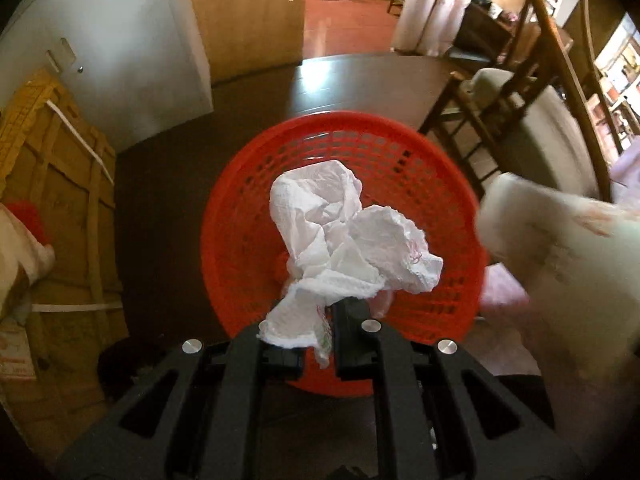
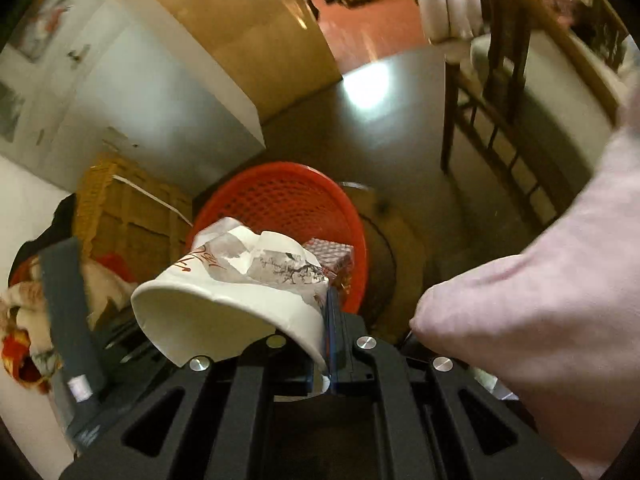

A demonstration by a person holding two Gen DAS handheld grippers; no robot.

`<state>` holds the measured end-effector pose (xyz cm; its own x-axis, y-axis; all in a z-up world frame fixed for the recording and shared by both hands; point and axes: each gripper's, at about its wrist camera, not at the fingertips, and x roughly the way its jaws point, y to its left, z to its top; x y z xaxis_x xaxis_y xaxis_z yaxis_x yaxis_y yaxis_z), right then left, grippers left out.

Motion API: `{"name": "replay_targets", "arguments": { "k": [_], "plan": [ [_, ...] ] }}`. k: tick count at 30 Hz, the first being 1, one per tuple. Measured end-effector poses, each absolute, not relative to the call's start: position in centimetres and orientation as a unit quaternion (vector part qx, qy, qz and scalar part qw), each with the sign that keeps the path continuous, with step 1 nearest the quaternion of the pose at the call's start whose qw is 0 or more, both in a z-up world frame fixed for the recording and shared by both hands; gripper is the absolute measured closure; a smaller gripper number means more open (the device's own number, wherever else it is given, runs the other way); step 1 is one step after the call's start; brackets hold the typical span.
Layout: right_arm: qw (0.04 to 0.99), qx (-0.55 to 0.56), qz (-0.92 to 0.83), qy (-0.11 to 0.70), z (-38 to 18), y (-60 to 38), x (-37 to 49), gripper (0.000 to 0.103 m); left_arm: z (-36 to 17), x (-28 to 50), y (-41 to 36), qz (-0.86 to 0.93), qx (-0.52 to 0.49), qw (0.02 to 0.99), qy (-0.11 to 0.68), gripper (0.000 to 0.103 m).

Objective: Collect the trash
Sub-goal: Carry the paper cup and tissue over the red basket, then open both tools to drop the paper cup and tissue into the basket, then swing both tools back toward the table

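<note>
Left tool (image 1: 320, 332) pinches a crumpled white tissue (image 1: 344, 240), holding it right over the red basket (image 1: 240, 248). Right tool (image 2: 326, 344) is clamped on a white paper cup (image 2: 224, 312), just beside the basket's rim.

Both grippers' fingers (image 1: 352, 334) (image 2: 336, 332) clamped

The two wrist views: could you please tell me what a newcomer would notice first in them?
The red basket on the dark floor fills the middle of both views. The left gripper holds a crumpled white tissue over it, and the right gripper pinches the rim of a paper cup at the basket's near edge.
</note>
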<state>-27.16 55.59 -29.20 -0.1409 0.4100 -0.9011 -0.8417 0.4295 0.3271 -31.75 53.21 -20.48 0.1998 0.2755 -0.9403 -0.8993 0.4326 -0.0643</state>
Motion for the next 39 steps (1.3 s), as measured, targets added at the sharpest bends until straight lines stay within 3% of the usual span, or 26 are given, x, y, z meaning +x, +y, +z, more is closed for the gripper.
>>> {"name": "replay_targets", "arguments": {
  "k": [7, 9, 10, 11, 12, 15, 16, 18, 22, 27, 39],
  "plan": [
    [0.611, -0.187, 0.490, 0.593, -32.5, 57.4, -28.1, 0.096, -22.2, -31.2, 53.4, 0.424, -0.320, 0.690, 0.491, 0.088],
    [0.604, -0.173, 0.493, 0.602, -32.8, 57.7, -28.2, 0.089, -22.5, -31.3, 53.8, 0.428, -0.320, 0.688, 0.491, 0.087],
    [0.601, -0.167, 0.495, 0.605, -32.9, 57.6, -28.0, 0.083, -22.4, -31.4, 53.8, 0.430, -0.322, 0.685, 0.492, 0.080],
    [0.598, -0.158, 0.498, 0.607, -32.8, 57.5, -27.8, 0.065, -22.5, -31.4, 53.9, 0.432, -0.323, 0.684, 0.491, 0.075],
    [0.600, -0.154, 0.500, 0.605, -32.8, 57.6, -27.4, 0.054, -22.4, -31.4, 53.9, 0.435, -0.325, 0.682, 0.490, 0.062],
    [0.615, -0.162, 0.509, 0.581, -31.5, 57.0, -27.3, 0.053, -21.4, -31.6, 53.4, 0.451, -0.309, 0.679, 0.491, 0.049],
    [0.615, -0.161, 0.510, 0.579, -31.2, 56.8, -27.2, 0.053, -21.1, -31.6, 53.2, 0.457, -0.302, 0.678, 0.490, 0.034],
    [0.615, -0.158, 0.514, 0.577, -30.2, 56.0, -27.0, 0.052, -20.0, -31.8, 52.8, 0.470, -0.293, 0.682, 0.478, 0.021],
    [0.626, -0.165, 0.521, 0.556, -27.9, 54.4, -26.9, 0.044, -18.4, -32.0, 52.3, 0.473, -0.305, 0.685, 0.462, 0.015],
    [0.654, -0.165, 0.544, 0.500, -23.0, 51.5, -27.1, 0.020, -15.9, -31.7, 50.8, 0.479, -0.298, 0.695, 0.446, 0.012],
    [0.706, -0.095, 0.586, 0.385, -9.9, 39.4, -24.4, 0.013, -8.7, -30.0, 45.6, 0.464, -0.281, 0.740, 0.397, 0.008]
  ]
}}
